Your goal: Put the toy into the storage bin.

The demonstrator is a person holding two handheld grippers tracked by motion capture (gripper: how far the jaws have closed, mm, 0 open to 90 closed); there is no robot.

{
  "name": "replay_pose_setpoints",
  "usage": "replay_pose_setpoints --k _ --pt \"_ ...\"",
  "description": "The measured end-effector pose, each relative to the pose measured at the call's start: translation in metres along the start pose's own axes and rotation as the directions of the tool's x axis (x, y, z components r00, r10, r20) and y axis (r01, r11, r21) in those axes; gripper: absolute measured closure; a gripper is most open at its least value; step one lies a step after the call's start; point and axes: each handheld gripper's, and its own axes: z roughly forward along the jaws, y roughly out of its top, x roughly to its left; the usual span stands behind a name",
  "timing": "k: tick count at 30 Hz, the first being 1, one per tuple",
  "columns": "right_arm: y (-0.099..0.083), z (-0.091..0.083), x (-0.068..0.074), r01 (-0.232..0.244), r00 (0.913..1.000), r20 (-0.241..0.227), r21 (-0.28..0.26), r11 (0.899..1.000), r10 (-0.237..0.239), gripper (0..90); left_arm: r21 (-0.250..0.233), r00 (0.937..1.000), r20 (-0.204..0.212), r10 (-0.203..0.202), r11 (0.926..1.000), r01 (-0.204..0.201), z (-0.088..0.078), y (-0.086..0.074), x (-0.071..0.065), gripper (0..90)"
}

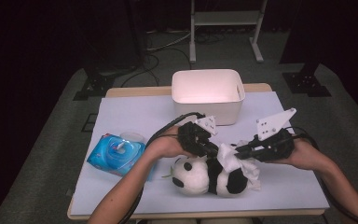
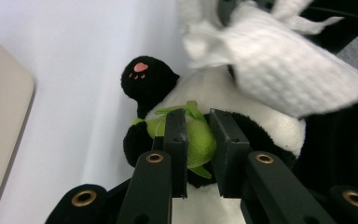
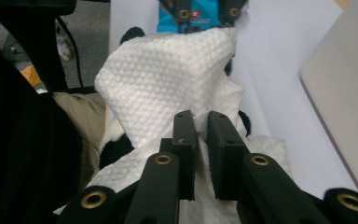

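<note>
**Wipe held over panda, both jaws pinching**

Panda toy (image 1: 207, 176) lies on counter (image 1: 135, 116), long axis left-right. L gripper (image 2: 198, 140) jaws closed on its green leaf (image 2: 196, 144). R gripper (image 3: 201, 140) jaws grip white wipe (image 3: 168, 79), draped just above panda's right end; R hand nearer.

You are working in what looks like a lab or recording room, not a home. Your tabletop (image 1: 135, 116) is covered with a plain pale sheet and stands on grey carpet (image 1: 37, 154), with dark curtains (image 1: 28, 32) closing off the back. Black stand feet (image 1: 91, 86) sit bolted together at both far corners, loose cables (image 1: 156, 58) trail over the floor, and a white metal frame (image 1: 223, 21) stands behind. The cabled hand-held gripper (image 1: 214, 148) in your left hand, topped with a grey plate, fits that kind of setup.
</note>
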Motion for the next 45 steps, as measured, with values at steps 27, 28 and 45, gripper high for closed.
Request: replay_pose_setpoints --k 27,28,45 --pt "-0.038 0.027 -0.010 -0.087 0.9948 -0.043 0.097 0.991 0.092 80.8 -0.013 0.9950 0.083 -0.055 0.9983 0.056 0.016 -0.015 -0.010 62.4" --pt "-0.041 0.024 -0.011 -0.094 0.9946 -0.034 0.098 0.991 0.098 80.8 -0.028 0.9946 0.087 -0.056 0.9979 0.059 0.014 -0.018 -0.010 61.7" --pt "-0.106 -0.013 -0.024 -0.267 0.9614 0.091 0.088 0.960 0.260 80.9 -0.077 0.9951 0.034 -0.093 0.9925 0.095 -0.005 -0.035 -0.011 53.4"
